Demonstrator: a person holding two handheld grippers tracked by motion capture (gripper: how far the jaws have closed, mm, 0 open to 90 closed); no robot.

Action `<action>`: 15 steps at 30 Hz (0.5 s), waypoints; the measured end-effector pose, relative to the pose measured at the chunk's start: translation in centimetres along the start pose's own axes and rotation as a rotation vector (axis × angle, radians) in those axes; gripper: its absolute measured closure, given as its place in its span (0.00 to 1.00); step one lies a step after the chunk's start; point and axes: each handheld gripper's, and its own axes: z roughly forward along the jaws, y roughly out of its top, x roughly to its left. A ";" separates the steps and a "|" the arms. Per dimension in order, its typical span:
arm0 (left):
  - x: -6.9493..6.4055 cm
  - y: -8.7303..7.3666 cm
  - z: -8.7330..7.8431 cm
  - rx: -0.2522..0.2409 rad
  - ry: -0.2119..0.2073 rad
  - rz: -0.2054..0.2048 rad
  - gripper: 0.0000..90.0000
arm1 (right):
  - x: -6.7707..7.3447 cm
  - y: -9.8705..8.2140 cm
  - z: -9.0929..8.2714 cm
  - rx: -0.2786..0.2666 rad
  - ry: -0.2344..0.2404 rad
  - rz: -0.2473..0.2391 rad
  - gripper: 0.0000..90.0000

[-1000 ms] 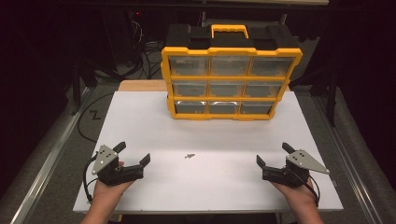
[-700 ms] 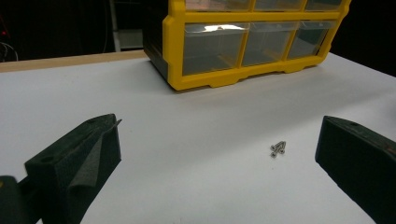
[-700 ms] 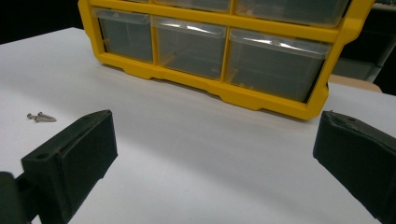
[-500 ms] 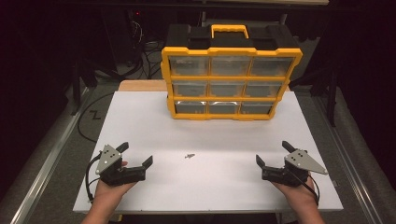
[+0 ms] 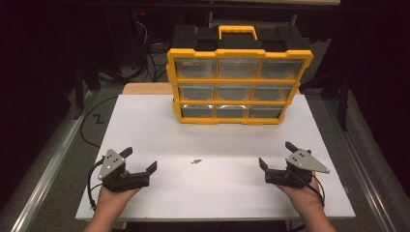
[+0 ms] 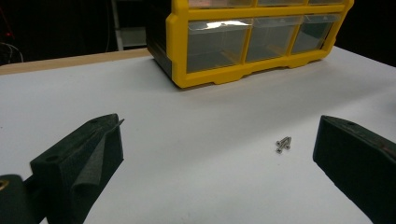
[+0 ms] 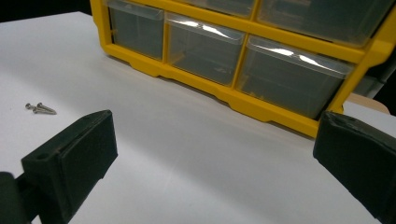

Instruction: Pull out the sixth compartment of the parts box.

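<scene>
Resting at the near edge of the white table (image 5: 145, 121), the left tool (image 5: 140, 166) and the right tool (image 5: 275, 162) both sit in the person's hands with jaws spread wide and nothing between them. Midway between the two, slightly nearer the left tool, lie the small screws (image 5: 196, 162), a tight cluster on bare table, well apart from either tool. The likely step is picking these up; the left tool is judged better placed, its jaws already bracketing the screws (image 6: 283, 144). Recommend lowering the tips flush to the table and closing slowly on one shank, lest the cluster scatter. Beyond stands the yellow drawer organizer (image 5: 239, 87), all drawers closed.
</scene>
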 end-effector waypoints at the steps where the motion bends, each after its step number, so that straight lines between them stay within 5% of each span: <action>1: 0.0 0.0 0.0 0.001 -0.003 0.001 0.02 | 0.0 0.1 0.1 0.011 -0.008 -0.010 0.01; 7: -0.1 -0.1 0.1 0.014 -0.008 0.013 0.02 | -0.6 0.6 0.9 0.035 -0.028 -0.030 0.01; 15: -0.1 -0.6 0.5 0.006 -0.003 -0.002 0.01 | -1.5 1.2 1.8 -0.013 -0.026 0.019 0.01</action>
